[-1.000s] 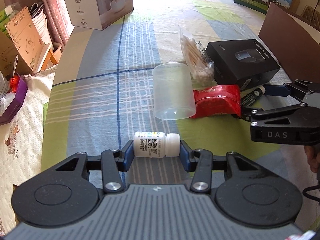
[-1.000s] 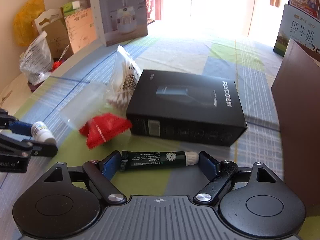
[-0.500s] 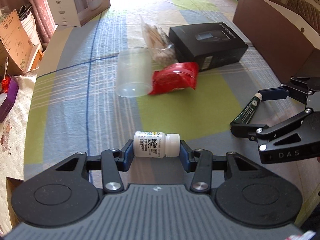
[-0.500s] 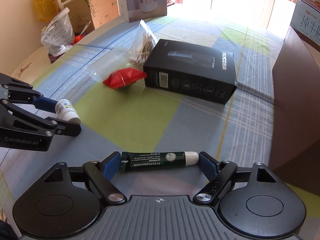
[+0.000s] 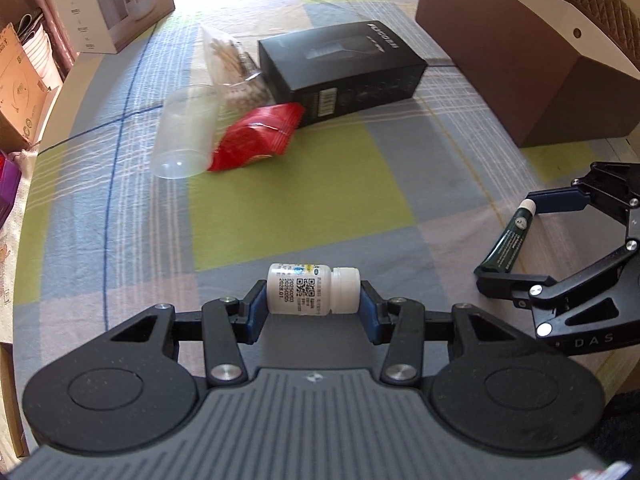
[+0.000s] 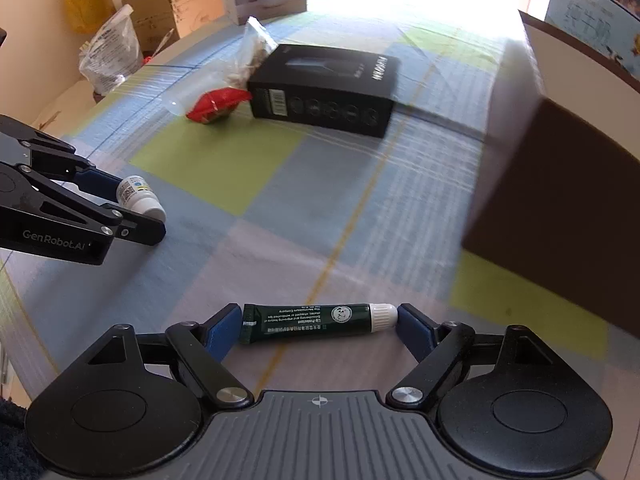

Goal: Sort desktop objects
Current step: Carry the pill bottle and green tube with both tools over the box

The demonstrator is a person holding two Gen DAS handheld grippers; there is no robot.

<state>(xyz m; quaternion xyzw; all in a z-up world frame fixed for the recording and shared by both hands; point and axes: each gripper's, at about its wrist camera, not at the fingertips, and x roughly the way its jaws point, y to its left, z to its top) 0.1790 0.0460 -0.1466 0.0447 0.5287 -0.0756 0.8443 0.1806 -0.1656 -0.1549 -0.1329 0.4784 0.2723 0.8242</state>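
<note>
My left gripper (image 5: 313, 304) is shut on a small white bottle (image 5: 308, 289) with a QR label, held sideways above the checked cloth; that bottle (image 6: 138, 197) also shows at the left of the right wrist view. My right gripper (image 6: 320, 322) is shut end to end on a dark green tube (image 6: 308, 317) with a white cap; the tube (image 5: 508, 240) also appears at the right of the left wrist view. Farther back lie a black box (image 5: 344, 66), a red packet (image 5: 256, 138), a clear plastic cup (image 5: 186, 132) on its side and a bag of cotton swabs (image 5: 230, 64).
A large brown box (image 5: 516, 60) stands at the right of the table. A white carton (image 5: 104, 0) sits at the far left corner. Cardboard boxes (image 5: 20, 92) and bags (image 6: 108, 56) stand off the table's left edge.
Both grippers have pulled back toward the near edge with their objects still held. The black box, red packet and cup now lie farther away in both views.
</note>
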